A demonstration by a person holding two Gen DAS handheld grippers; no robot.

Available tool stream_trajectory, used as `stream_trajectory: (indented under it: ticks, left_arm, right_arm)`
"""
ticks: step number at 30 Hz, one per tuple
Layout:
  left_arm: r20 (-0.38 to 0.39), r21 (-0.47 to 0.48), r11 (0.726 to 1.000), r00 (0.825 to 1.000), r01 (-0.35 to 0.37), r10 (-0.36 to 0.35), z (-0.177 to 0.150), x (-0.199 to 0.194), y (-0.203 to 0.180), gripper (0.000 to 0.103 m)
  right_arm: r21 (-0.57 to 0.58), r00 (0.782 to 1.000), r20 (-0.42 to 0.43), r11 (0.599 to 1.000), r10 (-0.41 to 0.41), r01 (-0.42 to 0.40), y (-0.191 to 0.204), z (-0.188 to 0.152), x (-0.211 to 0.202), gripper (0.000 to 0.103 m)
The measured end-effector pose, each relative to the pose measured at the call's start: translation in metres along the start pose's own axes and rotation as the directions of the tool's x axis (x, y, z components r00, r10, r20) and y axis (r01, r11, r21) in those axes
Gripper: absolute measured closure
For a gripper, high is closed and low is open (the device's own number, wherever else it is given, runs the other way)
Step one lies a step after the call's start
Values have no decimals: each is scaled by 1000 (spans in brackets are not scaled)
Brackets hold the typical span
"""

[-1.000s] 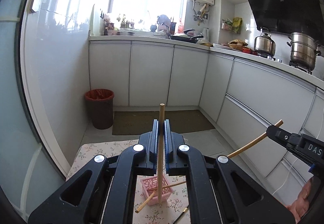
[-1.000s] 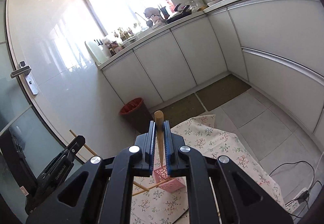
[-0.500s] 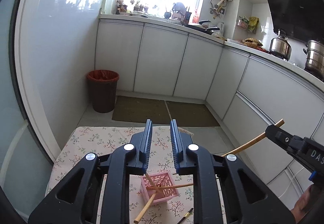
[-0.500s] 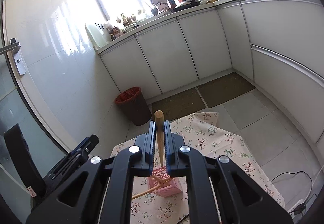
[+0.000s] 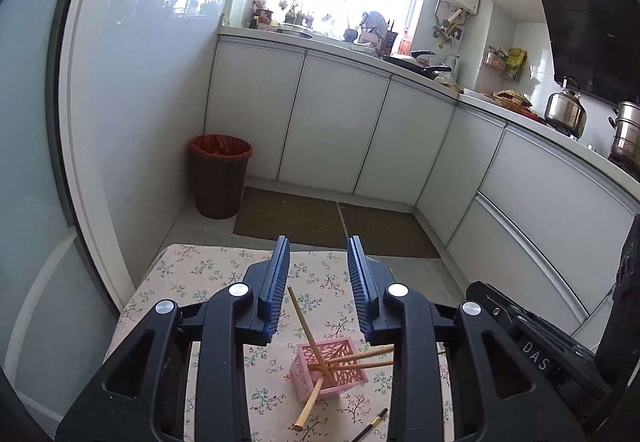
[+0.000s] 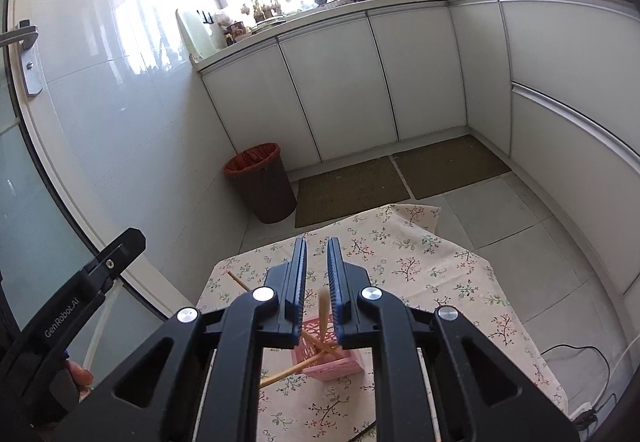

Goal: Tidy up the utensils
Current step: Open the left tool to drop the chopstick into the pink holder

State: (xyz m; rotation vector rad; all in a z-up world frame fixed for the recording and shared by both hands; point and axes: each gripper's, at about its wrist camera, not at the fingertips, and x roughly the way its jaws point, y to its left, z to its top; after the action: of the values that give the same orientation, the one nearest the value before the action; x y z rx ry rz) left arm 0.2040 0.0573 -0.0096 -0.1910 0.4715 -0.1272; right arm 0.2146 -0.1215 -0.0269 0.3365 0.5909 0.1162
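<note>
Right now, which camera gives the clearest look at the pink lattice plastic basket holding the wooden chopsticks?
The left wrist view: the pink lattice plastic basket shows nearly whole between the gripper's fingers. In the right wrist view, the basket is mostly hidden behind the fingers.

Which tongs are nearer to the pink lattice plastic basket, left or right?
Right. The right tongs hang just above the pink lattice plastic basket; the left tongs hover higher and further back from it.

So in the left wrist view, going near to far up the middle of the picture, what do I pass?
Wooden chopstick end lying on the floral tablecloth → pink lattice plastic holder → far edge of the floral tablecloth → brown floor mats → white cabinet doors → cluttered countertop below the bright window.
</note>
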Motion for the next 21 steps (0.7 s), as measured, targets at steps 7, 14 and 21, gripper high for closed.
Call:
stream_trajectory:
  ticks: [7,14,21]
  left_arm:
    - [20,70,997,999,-34,33,-6,-19,-23,55]
    - [25,147,987,998,-58,55,-20,-36,-51,43]
    - [9,152,986,998,-66,66,-36,-49,-57,25]
  right_arm:
    - [-11,999,33,999,-43,43,-7,-3,-29,90]
    - [7,993,65,995,-101,101,-23,-18,-63,63]
    - [23,983,79,986,-167,166,-42,-38,-91,43]
